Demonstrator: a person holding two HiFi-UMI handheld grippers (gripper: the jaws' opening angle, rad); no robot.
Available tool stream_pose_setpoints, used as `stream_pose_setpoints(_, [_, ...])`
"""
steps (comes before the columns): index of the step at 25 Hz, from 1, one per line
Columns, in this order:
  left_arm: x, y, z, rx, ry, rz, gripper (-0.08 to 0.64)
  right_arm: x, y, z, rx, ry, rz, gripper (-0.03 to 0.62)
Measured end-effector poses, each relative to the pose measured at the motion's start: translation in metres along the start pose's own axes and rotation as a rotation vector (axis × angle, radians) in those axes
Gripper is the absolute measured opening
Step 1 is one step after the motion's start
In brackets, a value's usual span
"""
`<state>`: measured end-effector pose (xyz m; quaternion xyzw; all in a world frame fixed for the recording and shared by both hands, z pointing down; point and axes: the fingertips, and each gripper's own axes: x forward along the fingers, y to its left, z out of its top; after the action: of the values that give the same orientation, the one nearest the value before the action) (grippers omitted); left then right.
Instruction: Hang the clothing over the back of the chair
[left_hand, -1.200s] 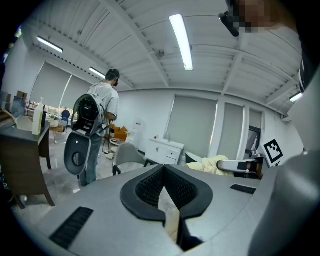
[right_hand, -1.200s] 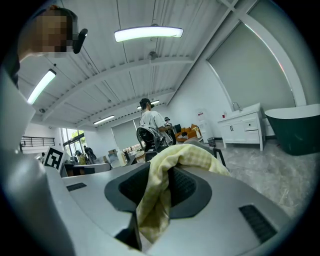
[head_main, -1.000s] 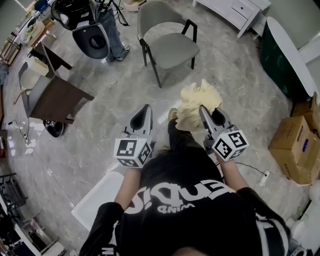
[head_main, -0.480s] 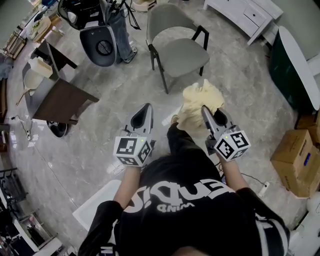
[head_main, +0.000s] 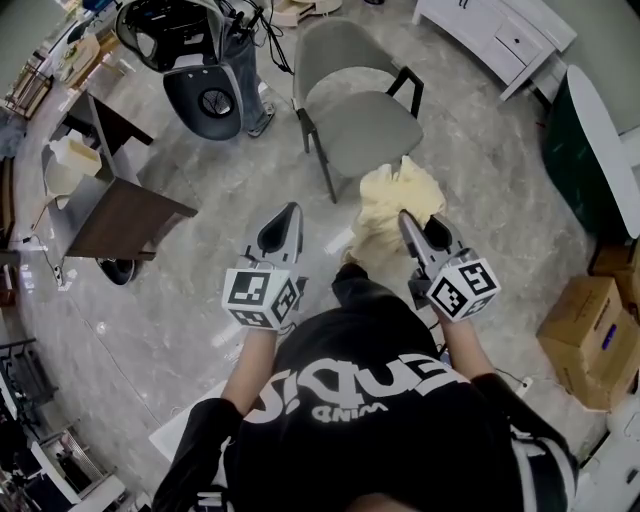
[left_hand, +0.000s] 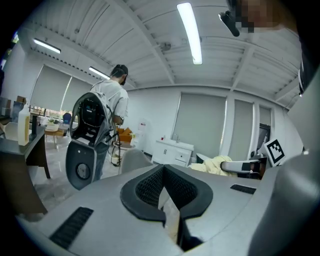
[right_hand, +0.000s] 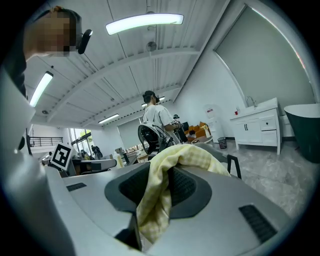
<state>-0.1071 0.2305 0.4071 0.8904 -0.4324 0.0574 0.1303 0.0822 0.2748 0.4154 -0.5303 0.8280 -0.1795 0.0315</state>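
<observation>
The right gripper (head_main: 414, 230) has its jaws pinched on a pale yellow checked cloth garment (head_main: 393, 203). In the right gripper view the fabric (right_hand: 187, 155) runs up between the ribbed black pads and drapes over the right-hand jaw. In the head view the garment bunches at the jaw tips and hangs above the grey marble floor (head_main: 180, 290). It is just on the near side of the grey upholstered chair with black legs (head_main: 355, 110), close to the seat's near right corner; I cannot tell whether they touch. The chair's curved back is on its far side. The left gripper (head_main: 283, 228) is level with the right one, to its left. Its jaws (left_hand: 167, 195) stand slightly apart with nothing between them, and pale floor shows through the narrow slit. At the far right edge sit brown cardboard boxes (head_main: 580, 325) with their tops closed, so their contents are hidden. Beyond them stands a dark green tub with a white rim (head_main: 590, 150); its inside cannot be seen. A white cabinet with drawers (head_main: 500, 35), all shut, stands at the far right.
</observation>
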Motion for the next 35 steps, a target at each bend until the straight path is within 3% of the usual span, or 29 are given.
stream_pose_setpoints(17, [0.114, 0.036, 0.037, -0.024, -0.018, 0.088, 0.017, 0.102, -0.084, 0.050, -0.021, 0.033, 0.111, 0.110])
stream_pose_setpoints(25, [0.131, 0.060, 0.042, -0.034, -0.010, 0.112, 0.017, 0.140, -0.093, 0.055, -0.013, 0.038, 0.140, 0.110])
stream_pose_setpoints(35, [0.179, 0.109, 0.058, -0.036, -0.017, 0.086, 0.017, 0.200, -0.104, 0.062, -0.009, 0.044, 0.139, 0.110])
